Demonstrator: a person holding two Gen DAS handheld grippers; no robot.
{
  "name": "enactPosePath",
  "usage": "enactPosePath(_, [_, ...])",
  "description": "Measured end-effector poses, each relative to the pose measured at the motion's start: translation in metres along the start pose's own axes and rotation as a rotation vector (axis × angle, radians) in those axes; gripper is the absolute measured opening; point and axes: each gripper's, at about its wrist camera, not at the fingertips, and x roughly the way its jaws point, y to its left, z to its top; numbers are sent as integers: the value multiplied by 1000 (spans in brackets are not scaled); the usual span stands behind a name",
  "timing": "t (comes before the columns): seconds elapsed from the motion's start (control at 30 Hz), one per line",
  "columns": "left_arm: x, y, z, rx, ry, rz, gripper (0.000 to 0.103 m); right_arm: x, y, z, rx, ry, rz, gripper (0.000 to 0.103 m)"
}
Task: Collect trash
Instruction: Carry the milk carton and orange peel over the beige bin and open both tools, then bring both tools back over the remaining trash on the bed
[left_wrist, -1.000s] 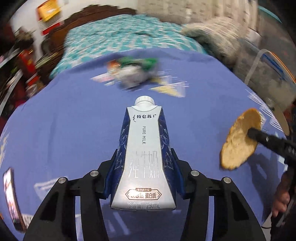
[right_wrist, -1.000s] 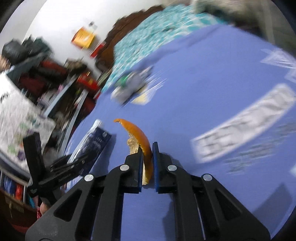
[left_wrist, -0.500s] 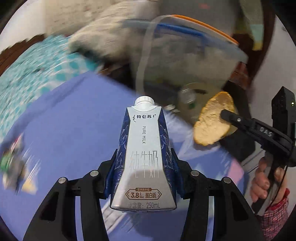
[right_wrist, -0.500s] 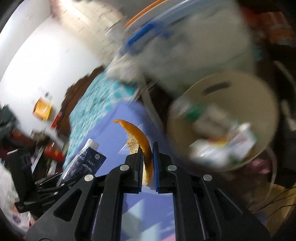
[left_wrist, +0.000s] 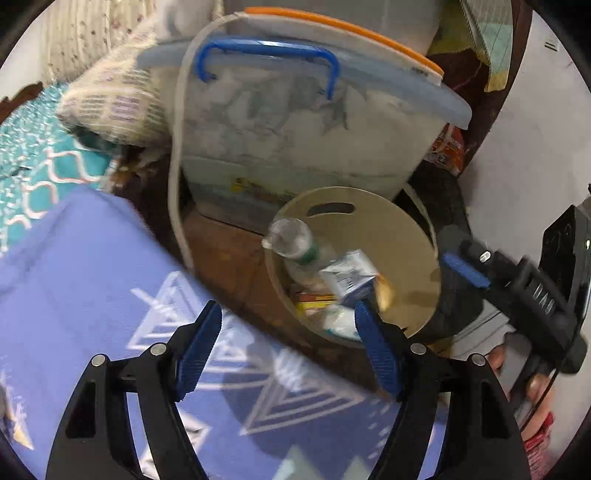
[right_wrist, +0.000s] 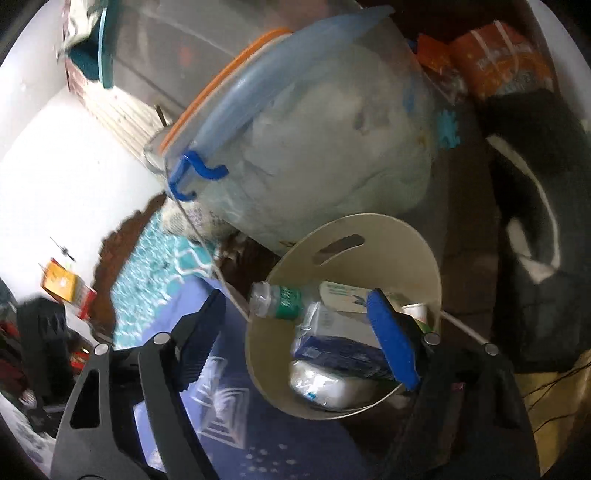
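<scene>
Left gripper (left_wrist: 288, 321): jaws wide apart and opening, blue pads bare, nothing between them. Just ahead of its right-hand pad stands the beige round waste bin (left_wrist: 384, 210), a slot handle cut into its far wall. Inside the bin lie a clear plastic bottle with a green label (left_wrist: 295, 247), a dark blue milk carton (left_wrist: 351, 277) caught tilted and blurred, and an orange peel (left_wrist: 386, 293) just beside the carton, along with a yellow wrapper and white packaging lower down. Under and to the left of the jaws spreads a purple cloth with white triangle patterns (left_wrist: 74, 295).

Right gripper (right_wrist: 295, 306): jaws likewise wide apart and opening, nothing held. Its right-hand pad overlaps the bin (right_wrist: 369, 229), where the bottle (right_wrist: 280, 297) leans at the near rim and the carton (right_wrist: 332, 354) lies on white packaging. From the left wrist the same gripper (left_wrist: 469, 269) appears to the right of the bin, carried by a hand (left_wrist: 532, 391).

Beyond the bin, further from both jaws, sits a clear storage box with a blue handle and pale blue lid (left_wrist: 295, 122), and left of it a teal patterned bedcover (left_wrist: 40, 166).
</scene>
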Motion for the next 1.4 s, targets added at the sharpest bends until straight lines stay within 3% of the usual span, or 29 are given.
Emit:
enactPosePath(0.13, [-29, 33, -26, -24, -49, 68, 71, 2, 21, -10, -13, 32, 53, 79])
enactPosePath(0.33, [-74, 89, -84, -102, -97, 238, 71, 21, 74, -44, -78, 145, 139, 79])
enactPosePath(0.7, [-160, 192, -209, -336, -134, 470, 71, 73, 197, -179, -225, 431, 261, 79])
enactPosePath(0.97, [-208, 247, -284, -475, -151, 560, 71, 91, 277, -273, -389, 568, 276, 79])
enactPosePath(1.17, [-229, 277, -325, -555, -150, 616, 71, 98, 308, -322, -485, 622, 267, 79])
enactPosePath(1.3, [-233, 289, -340, -584, -138, 656, 71, 100, 319, -334, -548, 616, 261, 79])
enactPosePath(1.4, [-234, 297, -346, -624, -135, 627, 71, 98, 327, -341, -596, 598, 249, 79])
